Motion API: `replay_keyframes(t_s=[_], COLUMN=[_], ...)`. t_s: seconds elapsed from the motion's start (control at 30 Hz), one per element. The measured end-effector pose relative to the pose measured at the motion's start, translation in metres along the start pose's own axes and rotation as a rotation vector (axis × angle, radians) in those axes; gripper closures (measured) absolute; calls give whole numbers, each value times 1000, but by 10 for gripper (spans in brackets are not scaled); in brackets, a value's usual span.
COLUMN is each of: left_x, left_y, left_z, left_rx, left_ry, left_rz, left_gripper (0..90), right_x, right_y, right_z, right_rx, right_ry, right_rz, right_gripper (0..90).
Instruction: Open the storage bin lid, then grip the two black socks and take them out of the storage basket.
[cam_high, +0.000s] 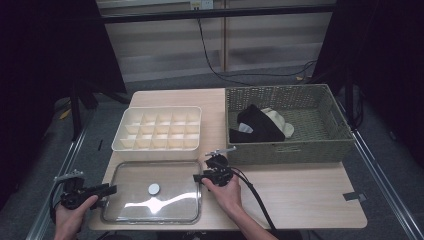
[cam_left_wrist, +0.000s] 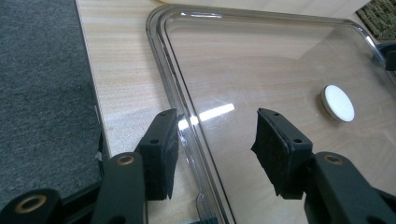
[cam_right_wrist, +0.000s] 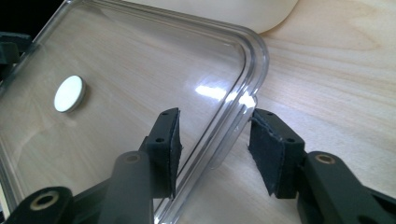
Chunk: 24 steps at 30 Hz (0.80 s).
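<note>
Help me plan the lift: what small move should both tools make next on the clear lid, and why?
Probably close both tools. The left tool straddles the clear lid's left rim and the right tool its right rim, each with pads apart and not pressing. The lid lies flat on the table, so nothing is held yet.

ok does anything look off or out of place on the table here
Nothing looks spilled or broken. The clear lid lies flat on the table, off the divided cream box behind it, square to the edge. Both grippers, left and right, straddle its rim with open jaws. Dark and pale cloths sit bunched in the wicker basket.
</note>
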<state>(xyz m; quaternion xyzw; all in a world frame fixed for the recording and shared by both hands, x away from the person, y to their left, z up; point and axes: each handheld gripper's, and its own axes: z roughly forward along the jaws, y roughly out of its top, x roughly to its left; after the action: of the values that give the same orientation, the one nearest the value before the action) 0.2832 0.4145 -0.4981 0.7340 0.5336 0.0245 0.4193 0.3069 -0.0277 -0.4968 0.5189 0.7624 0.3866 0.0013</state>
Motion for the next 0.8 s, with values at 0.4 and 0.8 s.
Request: replay_keyframes(t_s=[0.4, 0.8], left_x=[-12, -39], left_y=[7, 10], left_z=[-2, -8], left_rx=[-49, -72], left_ry=[-22, -43], left_rz=[13, 75], left_gripper=[432, 319], right_x=[-5, -5], right_y=[1, 1], right_z=[-8, -15], right_rx=[-29, -55], right_ry=[20, 66], right_rz=[-5, -65], right_gripper=[495, 421])
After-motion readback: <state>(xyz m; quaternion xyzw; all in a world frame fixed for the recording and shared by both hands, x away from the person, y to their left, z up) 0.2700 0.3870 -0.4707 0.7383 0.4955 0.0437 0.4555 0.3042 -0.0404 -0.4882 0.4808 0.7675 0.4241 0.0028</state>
